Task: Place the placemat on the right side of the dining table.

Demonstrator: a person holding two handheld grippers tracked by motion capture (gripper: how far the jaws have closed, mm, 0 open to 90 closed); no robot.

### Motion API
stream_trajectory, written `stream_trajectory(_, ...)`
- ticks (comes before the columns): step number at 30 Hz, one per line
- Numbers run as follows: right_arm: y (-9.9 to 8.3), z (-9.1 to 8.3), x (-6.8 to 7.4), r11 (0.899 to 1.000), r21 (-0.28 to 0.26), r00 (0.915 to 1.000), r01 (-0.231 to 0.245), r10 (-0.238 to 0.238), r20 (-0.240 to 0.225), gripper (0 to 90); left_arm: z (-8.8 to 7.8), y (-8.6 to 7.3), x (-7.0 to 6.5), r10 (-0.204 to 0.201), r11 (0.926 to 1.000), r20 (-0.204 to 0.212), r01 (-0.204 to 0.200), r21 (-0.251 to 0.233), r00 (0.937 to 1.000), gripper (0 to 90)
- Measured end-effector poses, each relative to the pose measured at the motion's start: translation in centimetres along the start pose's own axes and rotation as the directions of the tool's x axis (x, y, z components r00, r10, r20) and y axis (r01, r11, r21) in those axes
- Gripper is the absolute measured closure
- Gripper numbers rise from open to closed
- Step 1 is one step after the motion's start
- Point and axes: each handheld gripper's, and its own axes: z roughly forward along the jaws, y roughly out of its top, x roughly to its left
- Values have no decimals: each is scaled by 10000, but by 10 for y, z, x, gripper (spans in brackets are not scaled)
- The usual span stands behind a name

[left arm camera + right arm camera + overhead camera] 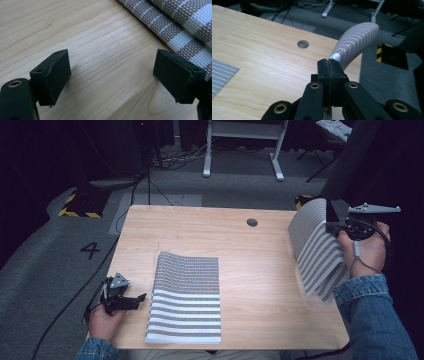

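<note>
Resting by the tabletop's [250,250] left edge, the left gripper [131,298] is holding its fingers wide and empty beside the flat placemat [186,297]. The right gripper [329,65] is pinching a second placemat [316,247] aloft at the right edge, probably carrying it aside; next it needs a spot to lay it down.

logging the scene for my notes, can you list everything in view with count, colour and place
flat placemat: 1, brown-grey weave with white stripes, lying near the table's front edge, left of centre
held placemat: 1, same striped weave, lifted and bowed over the table's right edge
table: 1, light wood, with a round hole near the far edge
white frame legs: on the grey floor beyond the table
left gripper: black, jaws open, at the table's front left corner
right gripper: black, clamped on the held placemat
</note>
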Motion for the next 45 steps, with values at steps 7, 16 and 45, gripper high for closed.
stream_trajectory(7, -9, 5, -7, 9999, 103, 9996, -8, 5, 279, 892, 0, 0, 0, -2, 10000, 5, 2, 1, 10000, 146)
stream_trajectory(16, -23, 28, 16, 9993, 143, 9958, -344, 354, -841, 891, 0, 0, 0, 3, 10000, -4, -3, 1, 10000, 146)
stream_trajectory(45, -68, 75, 76, 9876, -331, 9497, -1536, 1383, -2811, 500, 2, 2, 1, 37, 10000, 37, -37, 26, 10000, 143)
